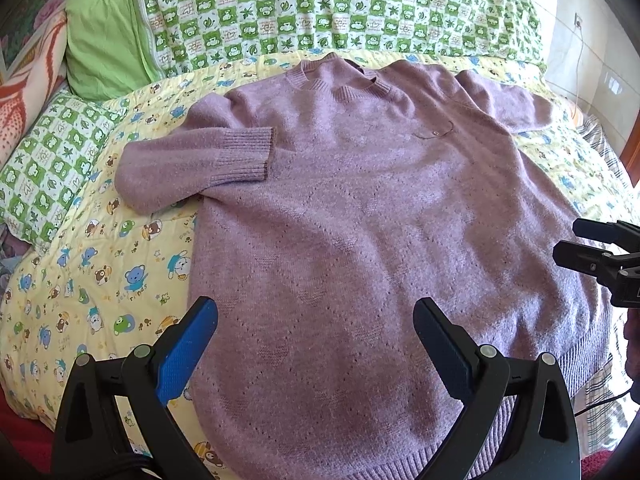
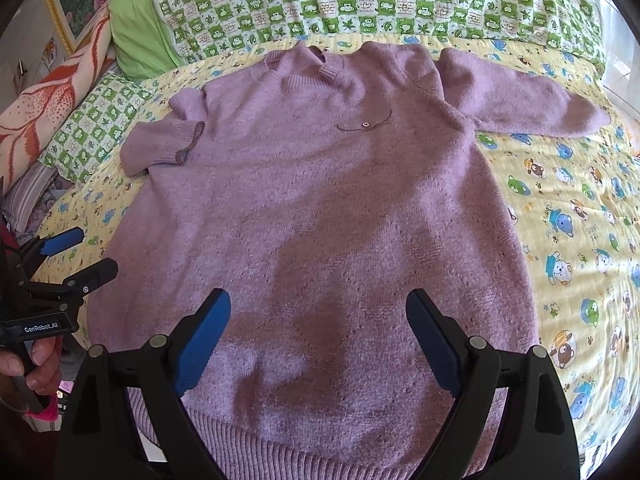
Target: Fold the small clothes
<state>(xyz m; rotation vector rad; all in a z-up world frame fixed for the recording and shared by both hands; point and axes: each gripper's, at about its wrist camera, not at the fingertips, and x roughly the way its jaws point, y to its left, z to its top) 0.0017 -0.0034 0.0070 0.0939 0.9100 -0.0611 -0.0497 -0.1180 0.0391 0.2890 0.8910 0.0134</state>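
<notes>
Both claws, left (image 1: 316,344) and right (image 2: 318,336), hang wide and empty over the hem of the sweater (image 2: 312,208) lying flat on the bed (image 2: 580,208), so we should pinch the outstretched sleeve (image 2: 532,104) near its cuff and fold it across smoothly.

A bed is covered with a pale yellow sheet (image 1: 120,264) printed with small cartoon bears and puppies in blue, green and brown. Along its far edge lies a rolled quilt (image 1: 340,4) in green and white checks with a plain green lining (image 1: 104,36). A matching checked pillow (image 1: 44,172) sits at the left, beside an orange and cream blanket (image 2: 52,92).
</notes>
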